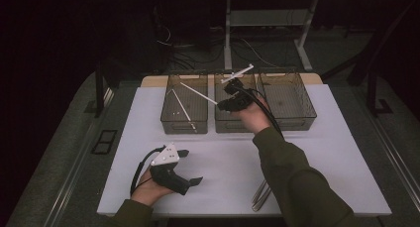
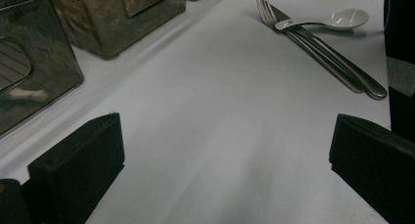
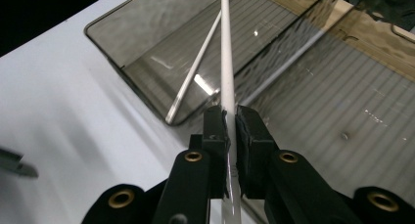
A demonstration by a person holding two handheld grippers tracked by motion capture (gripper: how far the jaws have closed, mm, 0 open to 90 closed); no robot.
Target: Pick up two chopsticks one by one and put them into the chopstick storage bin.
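My right gripper point(image 1: 221, 104) hovers over the middle bin point(image 1: 224, 124), shut on a thin white stick point(image 1: 198, 93). In the right gripper view the stick point(image 3: 226, 53) is pinched between the pads of the gripper point(image 3: 230, 122) and reaches out over the left bin point(image 3: 147, 53), where a second stick point(image 3: 193, 72) lies slanted on the floor. That second stick point(image 1: 181, 108) also shows in the high view inside the left bin point(image 1: 171, 124). My left gripper point(image 1: 190, 166) rests on the white table near the front left, open, with bare tabletop between the jaws of the gripper point(image 2: 222, 155).
Three smoky see-through bins stand in a row at the back, the right bin point(image 1: 309, 119) empty. A fork point(image 2: 313, 45), a knife beside it and a white spoon point(image 2: 337, 19) lie together; this cutlery point(image 1: 261, 195) sits by the table's front edge beside my right sleeve.
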